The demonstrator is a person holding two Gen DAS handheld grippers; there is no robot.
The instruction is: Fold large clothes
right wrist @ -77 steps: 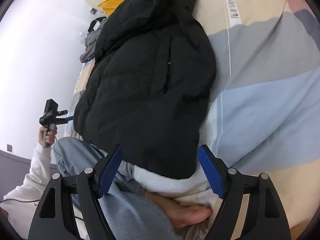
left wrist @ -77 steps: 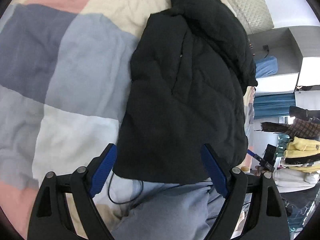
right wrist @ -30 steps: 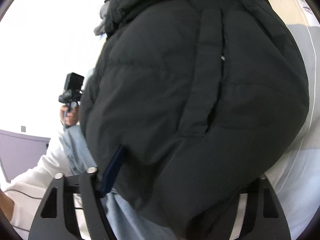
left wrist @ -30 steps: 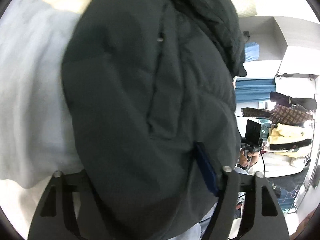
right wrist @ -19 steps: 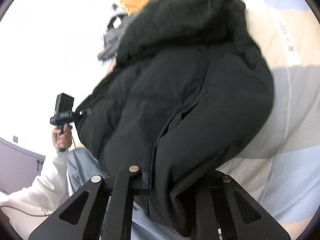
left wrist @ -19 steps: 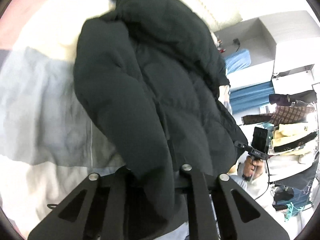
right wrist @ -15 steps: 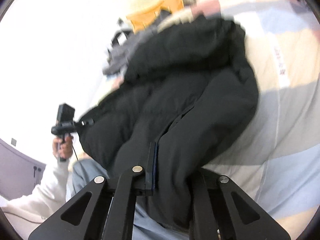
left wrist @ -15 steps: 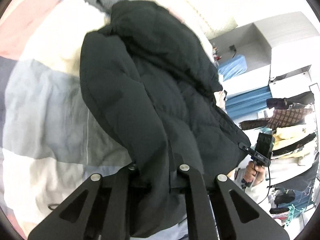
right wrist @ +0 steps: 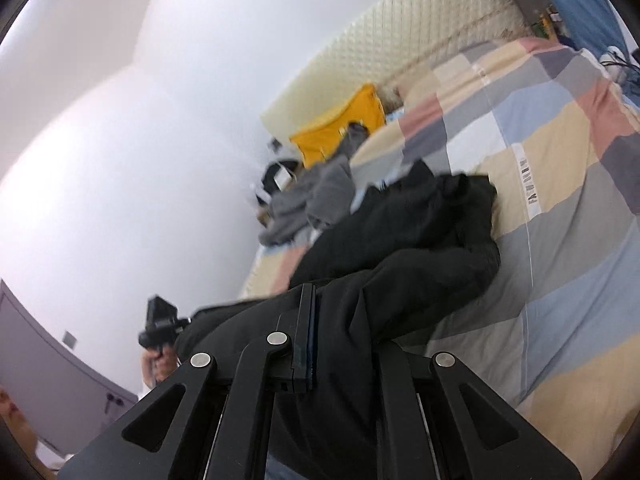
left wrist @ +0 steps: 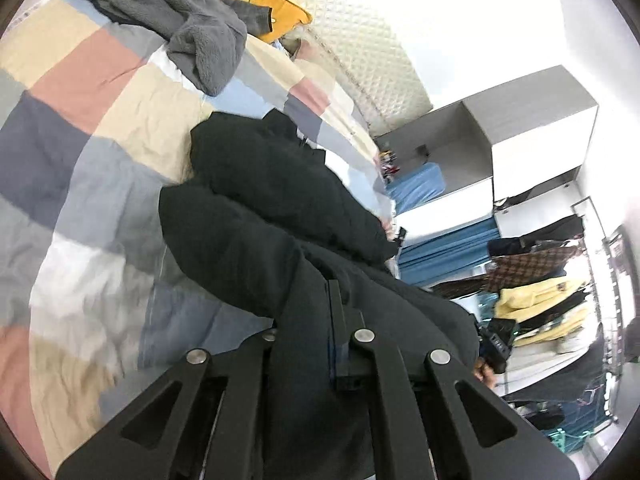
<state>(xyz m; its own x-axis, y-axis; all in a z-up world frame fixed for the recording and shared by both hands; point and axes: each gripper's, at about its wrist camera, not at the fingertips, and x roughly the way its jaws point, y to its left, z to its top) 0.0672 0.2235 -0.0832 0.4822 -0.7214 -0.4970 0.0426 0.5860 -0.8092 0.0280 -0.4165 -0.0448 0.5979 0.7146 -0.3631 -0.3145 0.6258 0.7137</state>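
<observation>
A black puffer jacket point(left wrist: 280, 208) lies on the checked bedspread point(left wrist: 92, 128), its near hem raised off the bed. My left gripper point(left wrist: 316, 312) is shut on the hem at one corner; fabric drapes over the fingers. In the right wrist view the jacket point(right wrist: 420, 240) stretches away from me. My right gripper point(right wrist: 320, 320) is shut on the other hem corner, with cloth bunched between the jaws. The far collar end still rests on the bed.
A grey fleece garment point(left wrist: 180, 20) and a yellow garment point(left wrist: 272, 4) lie near the quilted headboard point(left wrist: 368, 60). A clothes rack point(left wrist: 560, 280) stands to the right. A white wall point(right wrist: 140, 120) runs along the bed's left side.
Both grippers closed on the jacket's near hem and lifted it. The views have tilted up and back, and the jacket's lower part now hangs off the bed.
</observation>
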